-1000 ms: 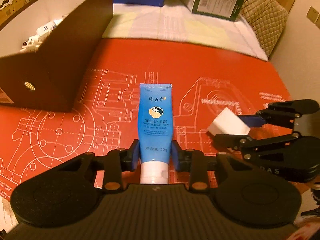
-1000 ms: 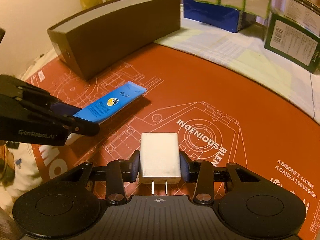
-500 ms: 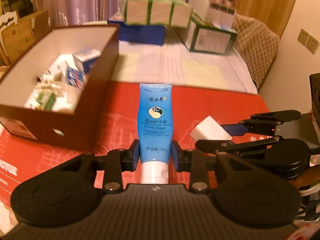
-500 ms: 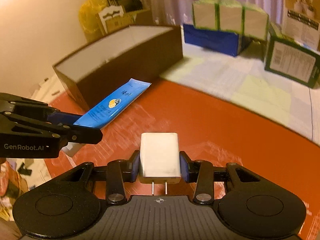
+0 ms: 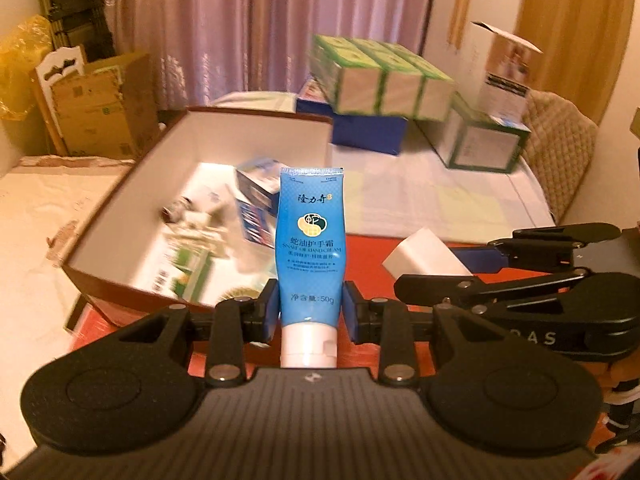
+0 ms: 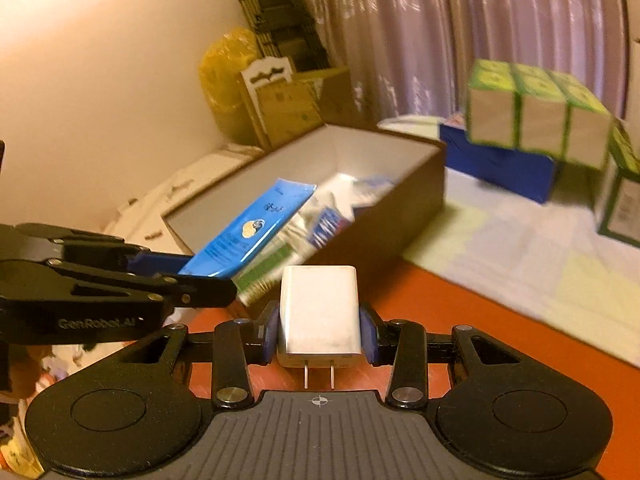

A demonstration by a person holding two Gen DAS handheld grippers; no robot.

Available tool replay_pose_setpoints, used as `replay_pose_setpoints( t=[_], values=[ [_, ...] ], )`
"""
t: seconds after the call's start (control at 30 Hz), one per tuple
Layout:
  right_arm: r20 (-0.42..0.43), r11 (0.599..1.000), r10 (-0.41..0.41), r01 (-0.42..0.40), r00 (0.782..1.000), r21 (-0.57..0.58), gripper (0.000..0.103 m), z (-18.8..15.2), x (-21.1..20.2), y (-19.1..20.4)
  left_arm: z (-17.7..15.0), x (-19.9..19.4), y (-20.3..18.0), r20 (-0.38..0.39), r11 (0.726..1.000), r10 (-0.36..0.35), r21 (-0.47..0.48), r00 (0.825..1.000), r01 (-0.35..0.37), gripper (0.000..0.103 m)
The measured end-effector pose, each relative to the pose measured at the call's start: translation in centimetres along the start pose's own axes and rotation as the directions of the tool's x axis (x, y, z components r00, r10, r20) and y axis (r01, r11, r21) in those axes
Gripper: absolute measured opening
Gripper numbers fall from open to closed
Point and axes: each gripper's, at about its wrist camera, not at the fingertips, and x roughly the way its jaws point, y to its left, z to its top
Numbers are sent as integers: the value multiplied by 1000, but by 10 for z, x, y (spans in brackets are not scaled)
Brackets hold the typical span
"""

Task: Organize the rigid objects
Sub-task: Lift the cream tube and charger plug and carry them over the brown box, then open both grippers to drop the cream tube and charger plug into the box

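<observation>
left tool [image 5: 310, 310]: pinching a blue soft plastic hand cream tube [image 5: 310, 240] just above its white cap, crimped end pointing away, carried in the air near the front rim of the brown open cardboard box with white lining [image 5: 132, 280]. right tool [image 6: 320, 334]: pinching a white rectangular plastic charger plug [image 6: 318, 312] by its flat sides, two metal prongs toward the camera, held over the orange printed mat [image 6: 500, 332] short of the box. box contents: several small cartons and packets, blurred, not individually identifiable. risks, as judgement: the two tools ride close side by side, so converging on one box opening could knock them together; the tube is soft and gripped only at its lower end, so it may swing or slip on release and catch the rim; a release short of the wall would drop the plug onto the mat. surface: the counter carries the orange mat, then a pale patterned cloth [image 5: 440, 200] beyond. room: mauve curtains [image 5: 260, 28], stacked green-and-white cartons [image 5: 380, 76] on a dark blue box [image 5: 368, 136], brown cardboard cartons [image 5: 100, 108] and a yellow bag [image 6: 224, 76] by the wall.
</observation>
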Motion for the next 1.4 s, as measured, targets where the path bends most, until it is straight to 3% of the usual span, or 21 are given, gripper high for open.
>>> replay_pose_setpoints(
  t=[0.33,0.73,1.03,1.4],
  values=[
    [10,1000,9,-9,1000,-6,38,42,52,35,25,15,64,12,999,42,19,999,-42,28],
    [-53,995,-59,63,997,76,38,63,118,43,40,58,124,-60,994,66,88,996,-61,28],
    [-114,987,-89,103,989,124,38,63,150,44,37,89,150,-138,994,62,103,988,-48,28],
    [-150,980,-112,134,982,147,38,66,169,46,38,104,165,-165,995,41,99,985,-25,31]
  ],
)
